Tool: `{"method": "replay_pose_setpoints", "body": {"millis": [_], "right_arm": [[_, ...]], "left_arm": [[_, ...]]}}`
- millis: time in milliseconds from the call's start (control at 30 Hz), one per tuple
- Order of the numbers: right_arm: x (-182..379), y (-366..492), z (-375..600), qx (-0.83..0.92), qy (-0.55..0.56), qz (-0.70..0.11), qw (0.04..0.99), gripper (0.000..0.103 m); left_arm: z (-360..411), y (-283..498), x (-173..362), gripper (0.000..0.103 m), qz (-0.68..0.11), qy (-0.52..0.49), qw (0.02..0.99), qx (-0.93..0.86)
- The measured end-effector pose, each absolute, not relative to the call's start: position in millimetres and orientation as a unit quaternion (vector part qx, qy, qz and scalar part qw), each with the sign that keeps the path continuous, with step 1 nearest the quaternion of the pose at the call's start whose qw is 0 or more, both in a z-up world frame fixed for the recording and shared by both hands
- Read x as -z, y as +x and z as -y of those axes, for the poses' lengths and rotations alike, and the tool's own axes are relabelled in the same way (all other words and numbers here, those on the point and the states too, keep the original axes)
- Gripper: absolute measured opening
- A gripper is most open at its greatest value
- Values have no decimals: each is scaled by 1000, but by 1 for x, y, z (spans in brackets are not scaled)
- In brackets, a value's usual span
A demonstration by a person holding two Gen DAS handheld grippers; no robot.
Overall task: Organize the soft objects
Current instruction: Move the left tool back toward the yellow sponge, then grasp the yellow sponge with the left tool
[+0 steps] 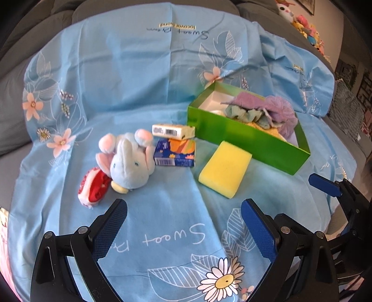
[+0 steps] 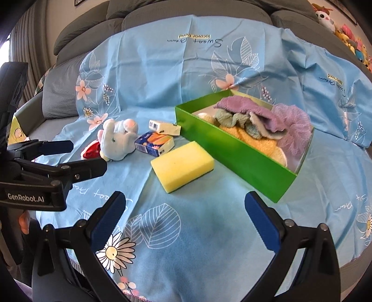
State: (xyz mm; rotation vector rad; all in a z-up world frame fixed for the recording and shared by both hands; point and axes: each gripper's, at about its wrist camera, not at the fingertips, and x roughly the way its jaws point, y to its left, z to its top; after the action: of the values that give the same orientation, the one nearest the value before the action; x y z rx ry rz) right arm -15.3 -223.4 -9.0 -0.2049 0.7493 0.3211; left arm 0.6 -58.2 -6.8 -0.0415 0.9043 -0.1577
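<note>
A green box (image 1: 246,141) (image 2: 232,148) lies on the blue sheet and holds a purple cloth (image 2: 241,106), a teal cloth (image 2: 232,119), a yellow towel (image 2: 253,141) and a purple loofah (image 2: 295,120). In front of the box lies a yellow sponge (image 1: 224,168) (image 2: 182,166). Left of the sponge are a blue tissue pack (image 1: 175,152), a white pack (image 1: 173,131), a blue plush elephant (image 1: 129,162) (image 2: 116,139) and a red-and-white soft item (image 1: 93,185). My left gripper (image 1: 183,209) (image 2: 86,155) is open and holds nothing, near the plush. My right gripper (image 2: 186,202) is open short of the sponge.
The blue flowered sheet (image 1: 162,220) covers a grey sofa (image 2: 186,11) and runs up its backrest. Several plush toys (image 2: 348,39) sit at the far right. One blue finger (image 1: 324,185) of the right gripper shows at the right edge of the left wrist view.
</note>
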Motion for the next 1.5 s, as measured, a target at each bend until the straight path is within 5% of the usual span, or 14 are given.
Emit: {"method": "replay_pose_setpoints", "body": {"millis": [1033, 1300, 1500], "right_arm": [[74, 50, 203, -184, -83, -422, 884, 98], [81, 67, 202, -185, -79, -423, 883, 78], [83, 71, 199, -194, -89, -416, 884, 66]], "left_arm": [[71, 79, 66, 98, -485, -95, 845, 202], [84, 100, 76, 60, -493, -96, 832, 235], [81, 106, 84, 57, -508, -131, 815, 244]]}}
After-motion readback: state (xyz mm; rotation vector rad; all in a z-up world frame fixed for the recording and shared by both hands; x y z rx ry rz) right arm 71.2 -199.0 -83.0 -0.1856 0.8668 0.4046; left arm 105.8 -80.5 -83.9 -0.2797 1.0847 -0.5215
